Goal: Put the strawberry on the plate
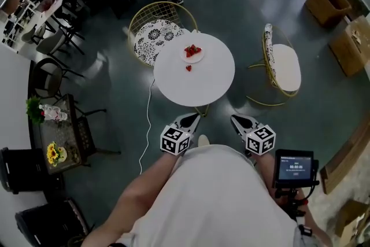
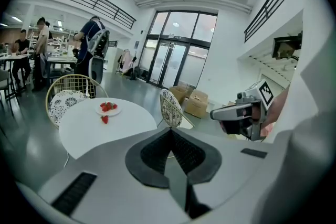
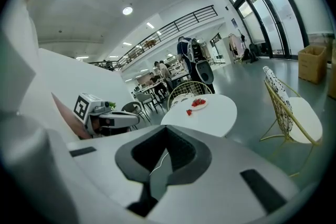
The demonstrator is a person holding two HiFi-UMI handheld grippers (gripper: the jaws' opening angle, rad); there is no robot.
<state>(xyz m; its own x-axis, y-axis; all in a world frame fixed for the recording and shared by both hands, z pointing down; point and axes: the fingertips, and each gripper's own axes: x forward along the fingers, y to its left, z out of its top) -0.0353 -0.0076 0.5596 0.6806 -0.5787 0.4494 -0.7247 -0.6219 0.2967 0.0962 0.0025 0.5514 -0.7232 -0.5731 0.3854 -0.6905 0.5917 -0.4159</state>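
The person stands back from the round white table (image 1: 173, 87), holding both grippers low at the waist, pointed toward it. The left gripper (image 1: 190, 119) and right gripper (image 1: 239, 120) each have their jaws pressed together on nothing. Only the left gripper view shows tall glass doors (image 2: 176, 55). The plate (image 1: 193, 56) holds several berries; one strawberry (image 1: 188, 68) lies on the tabletop just beside it.

The person wears a white short-sleeved top (image 1: 214, 199), and the pale grey left gripper (image 1: 190, 119) and right gripper (image 1: 237, 120) each carry a cube of black-and-white square markers.
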